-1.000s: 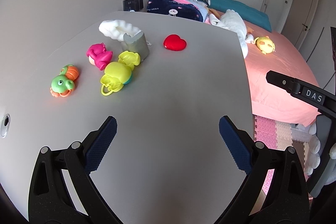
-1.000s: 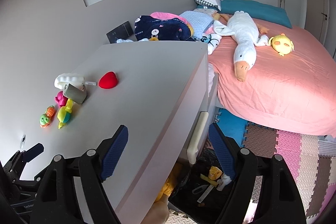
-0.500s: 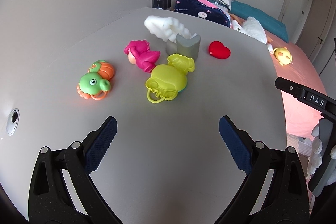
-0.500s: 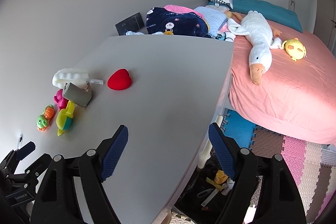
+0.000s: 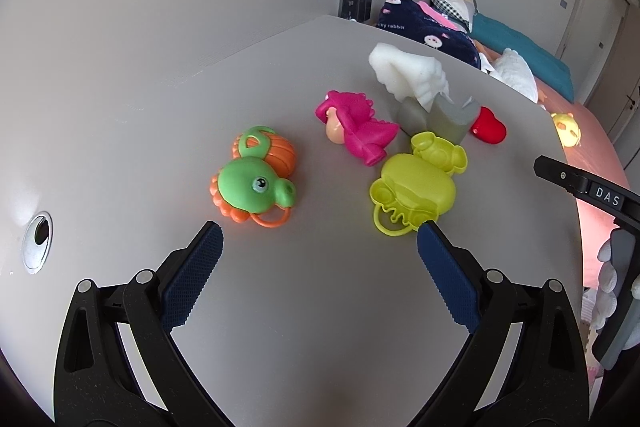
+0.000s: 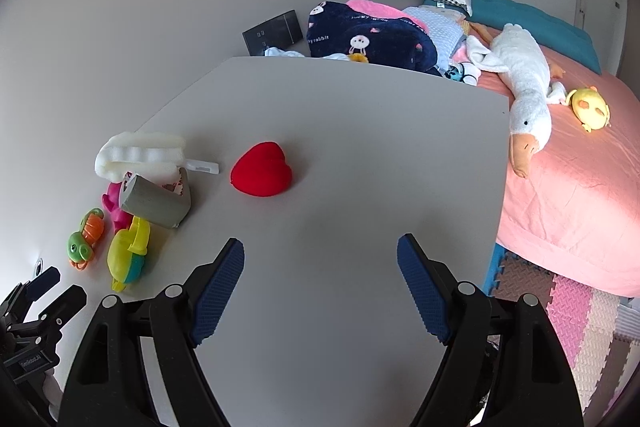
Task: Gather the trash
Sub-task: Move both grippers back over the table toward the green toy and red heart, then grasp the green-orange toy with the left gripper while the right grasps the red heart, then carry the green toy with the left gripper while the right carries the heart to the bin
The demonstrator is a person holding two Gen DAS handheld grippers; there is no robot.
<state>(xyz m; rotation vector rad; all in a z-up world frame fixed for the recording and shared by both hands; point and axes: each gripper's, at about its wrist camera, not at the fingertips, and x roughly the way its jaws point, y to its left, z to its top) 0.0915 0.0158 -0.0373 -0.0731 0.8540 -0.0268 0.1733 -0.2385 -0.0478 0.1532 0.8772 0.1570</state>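
Observation:
On the grey table lie a crumpled white foam piece, a flattened grey tape roll, a red heart, a pink dinosaur toy, a yellow-green toy and a green-and-orange turtle toy. My left gripper stands open just short of the turtle and the yellow-green toy, with nothing between its fingers. My right gripper is open and empty over the table, below the red heart. The foam piece and tape roll sit to its left.
A round cable hole is in the table at the left. A bed with a pink sheet, a white goose plush, a yellow plush and piled blankets lies right of the table. Foam floor mats show below the bed.
Both grippers moved forward over the table toward the objects, which now look larger and nearer. The floor under the table edge has left the right wrist view. Both stay open.

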